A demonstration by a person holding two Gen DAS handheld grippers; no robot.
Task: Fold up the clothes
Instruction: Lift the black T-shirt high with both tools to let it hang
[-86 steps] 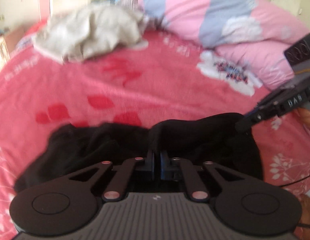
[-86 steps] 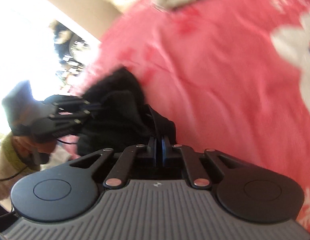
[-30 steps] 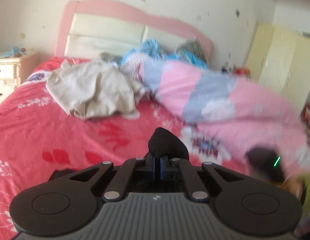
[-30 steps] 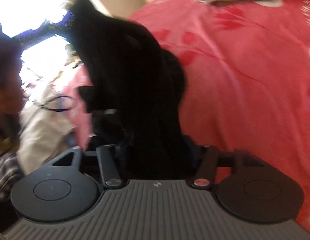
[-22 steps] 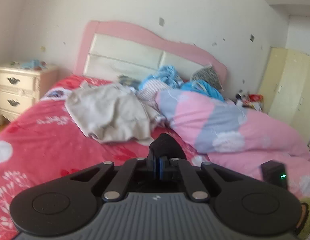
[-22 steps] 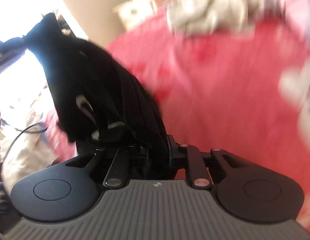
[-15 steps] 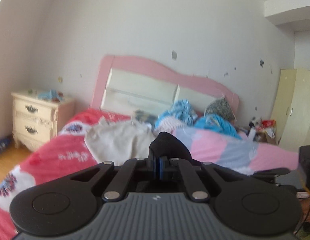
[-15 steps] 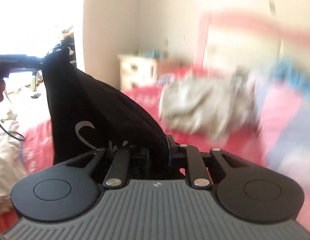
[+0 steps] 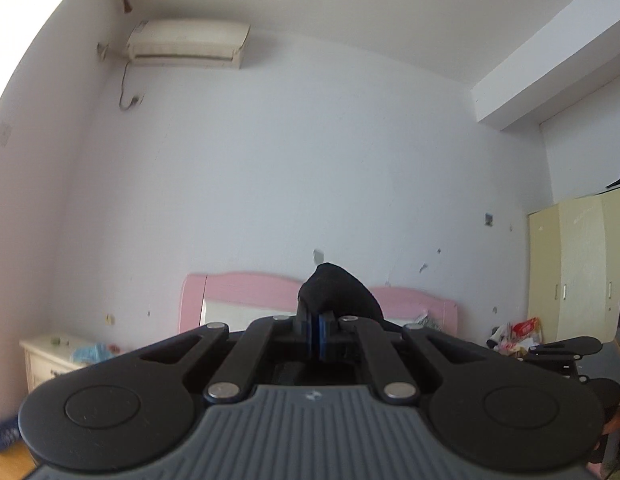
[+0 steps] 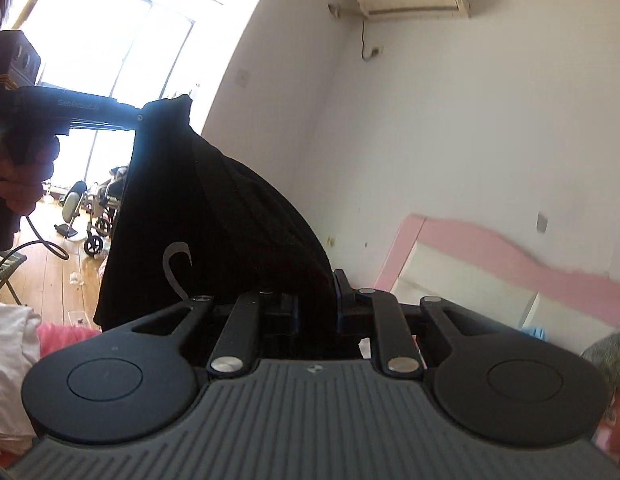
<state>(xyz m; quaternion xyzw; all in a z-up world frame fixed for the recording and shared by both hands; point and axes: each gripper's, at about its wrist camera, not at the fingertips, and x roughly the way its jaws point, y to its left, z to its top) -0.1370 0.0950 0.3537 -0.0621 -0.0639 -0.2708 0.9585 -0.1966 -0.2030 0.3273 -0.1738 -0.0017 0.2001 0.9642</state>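
Observation:
A black garment [image 10: 213,216] with a small white logo hangs in the air, stretched between both grippers. My left gripper [image 9: 316,334] is shut on one corner; a black tuft of cloth [image 9: 336,294] sticks up past its fingers. In the right wrist view the left gripper [image 10: 139,118] pinches the top corner at upper left. My right gripper [image 10: 316,308] is shut on a thick bunch of the same cloth. Both are raised high and point at the wall above the bed.
The pink headboard [image 9: 245,288] lies below ahead. A white nightstand [image 9: 49,356] stands at left, a yellow wardrobe [image 9: 582,264] at right. An air conditioner [image 9: 187,44] hangs on the wall. A window and a wheelchair [image 10: 97,204] are at left.
Both grippers have lifted the black garment off the red bedspread and tilted upward. The bed has dropped out of view and the cloth now hangs spread between them.

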